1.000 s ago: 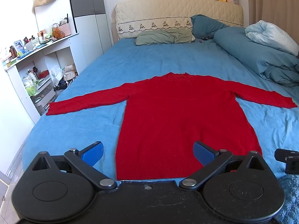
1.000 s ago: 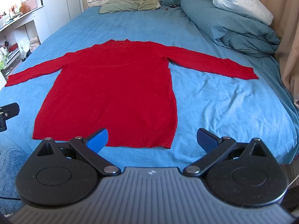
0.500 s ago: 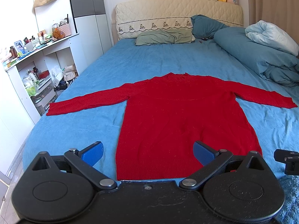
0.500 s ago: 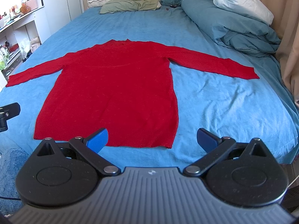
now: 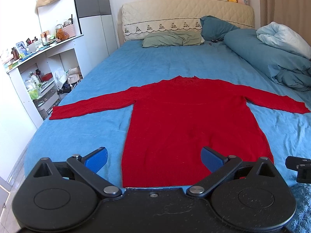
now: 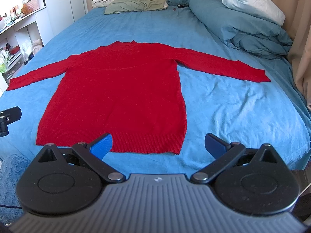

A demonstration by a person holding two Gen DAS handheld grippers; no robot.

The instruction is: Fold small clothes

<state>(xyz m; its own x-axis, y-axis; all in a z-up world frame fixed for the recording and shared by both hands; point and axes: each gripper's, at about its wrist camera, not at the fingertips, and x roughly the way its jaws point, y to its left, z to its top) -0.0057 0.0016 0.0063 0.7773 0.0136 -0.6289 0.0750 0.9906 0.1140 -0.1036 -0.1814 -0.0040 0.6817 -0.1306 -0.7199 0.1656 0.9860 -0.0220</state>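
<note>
The red sweater (image 5: 194, 128) is spread flat, not yet folded. The left gripper (image 5: 153, 159) and right gripper (image 6: 158, 144) are held wide apart, empty. A sleeve, at 10 or 2 o'clock, is probably to be taken next.

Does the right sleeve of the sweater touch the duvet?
Apart. In the right wrist view, the sleeve lies flat and a strip of bare blue sheet separates it from the duvet.

A wide bed covered by a blue textured sheet (image 5: 147, 66) carries a red knitted long-sleeved sweater (image 5: 190, 124) spread flat, sleeves outstretched. Near the headboard lie a grey-green pillow (image 5: 171, 38) and a teal pillow (image 5: 215, 26); a bunched teal duvet (image 6: 241, 25) lies along the right edge.
</note>
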